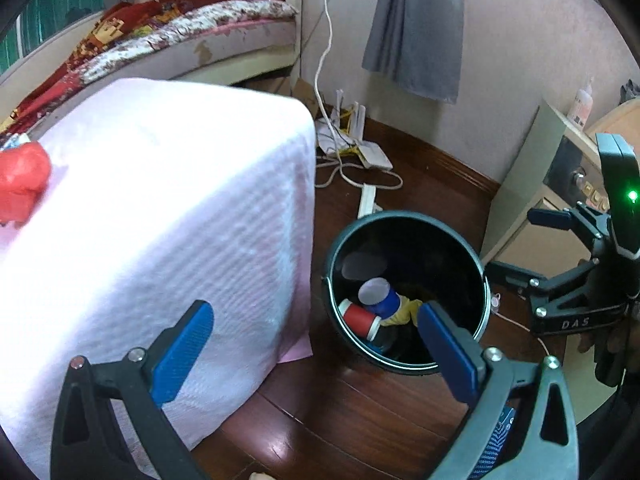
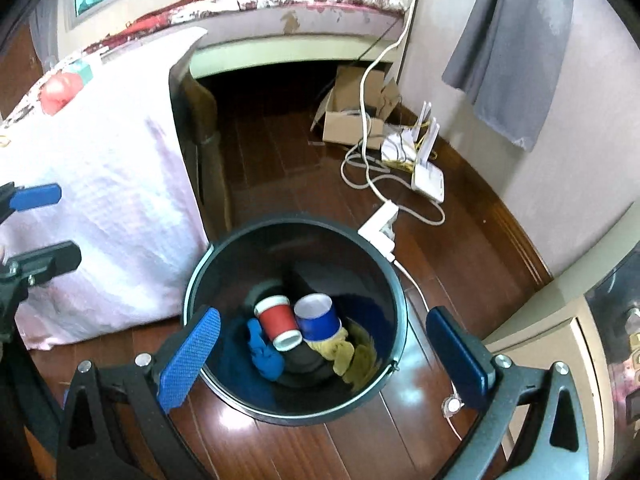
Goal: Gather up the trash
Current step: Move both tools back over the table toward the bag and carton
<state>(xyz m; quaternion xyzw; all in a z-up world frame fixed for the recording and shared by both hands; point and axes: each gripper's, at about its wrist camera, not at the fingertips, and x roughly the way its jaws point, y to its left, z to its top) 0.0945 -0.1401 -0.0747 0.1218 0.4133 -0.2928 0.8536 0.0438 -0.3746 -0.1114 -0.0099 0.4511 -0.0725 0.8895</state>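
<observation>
A: How much is collected so far?

B: In the bin (image 2: 296,320), right below the right gripper (image 2: 320,354), lie a red cup (image 2: 278,326), a blue cup (image 2: 316,318), a blue glove (image 2: 262,350) and a yellow rag (image 2: 352,354).

A: Are the grippers holding anything?

B: No. Both are released and empty; the left gripper (image 1: 316,354) stands wide.

A: What's left?

B: I'd say the red lump (image 1: 22,180) on the covered desk (image 1: 160,200), far left of the left gripper.
</observation>
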